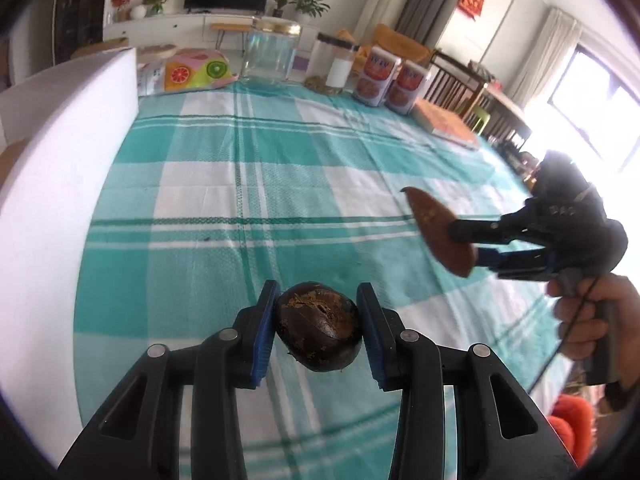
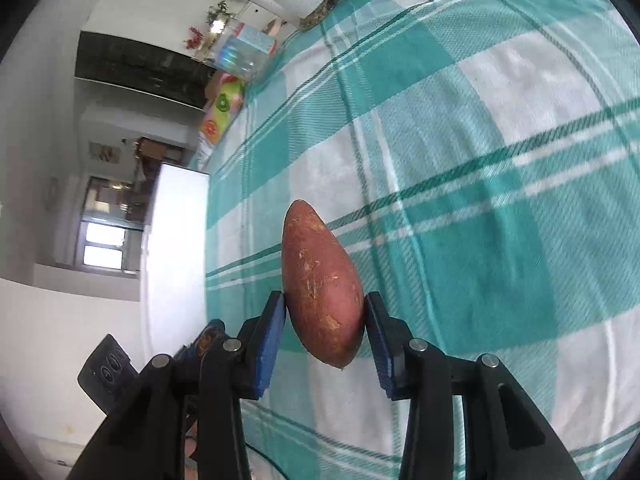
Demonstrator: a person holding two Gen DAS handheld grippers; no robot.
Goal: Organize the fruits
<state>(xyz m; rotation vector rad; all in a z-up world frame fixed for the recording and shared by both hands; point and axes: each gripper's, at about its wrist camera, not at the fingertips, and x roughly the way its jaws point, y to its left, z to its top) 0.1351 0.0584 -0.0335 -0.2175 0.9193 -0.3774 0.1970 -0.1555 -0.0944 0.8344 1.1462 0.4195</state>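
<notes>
The left gripper clamps a round, dark brown-purple fruit with a cracked rind between its blue pads, held above the teal-and-white checked tablecloth. The right gripper, gripped by a hand, clamps a reddish-brown tapered sweet potato above the cloth's right edge.

gripper: right gripper, blue pads clamped on fruit
held: reddish-brown tapered sweet potato, above cloth
surface: teal-white plaid tablecloth
</notes>
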